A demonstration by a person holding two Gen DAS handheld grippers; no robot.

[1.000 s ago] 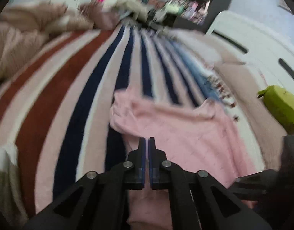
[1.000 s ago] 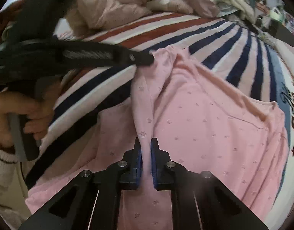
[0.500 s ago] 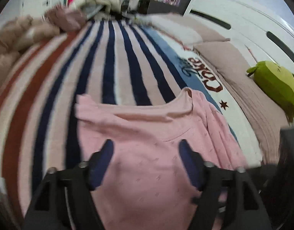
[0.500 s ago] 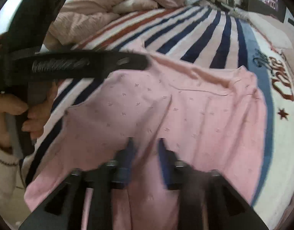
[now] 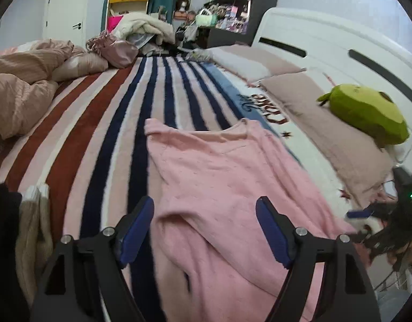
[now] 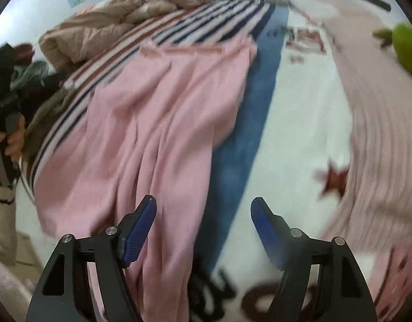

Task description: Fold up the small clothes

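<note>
A small pink garment (image 5: 222,185) lies spread on the striped bedcover (image 5: 104,123), its neckline at the far end. My left gripper (image 5: 204,230) is open and empty, held just above the garment's near part. My right gripper (image 6: 203,230) is open and empty above the garment's right edge (image 6: 157,123) and the blue stripe of the cover. The right wrist view is blurred. The other gripper shows at the right edge of the left wrist view (image 5: 377,222) and, in a hand, at the left edge of the right wrist view (image 6: 7,123).
A green plush toy (image 5: 367,112) lies on beige pillows (image 5: 326,134) by the white headboard (image 5: 340,43). A crumpled beige duvet (image 5: 20,83) fills the far left. Folded beige cloth (image 5: 31,230) lies at the near left. Shelves and clutter stand beyond the bed.
Both grippers were shut on the pink garment a second ago. Both have opened and let go, and the garment now lies flat. The right gripper has swung to the right.
</note>
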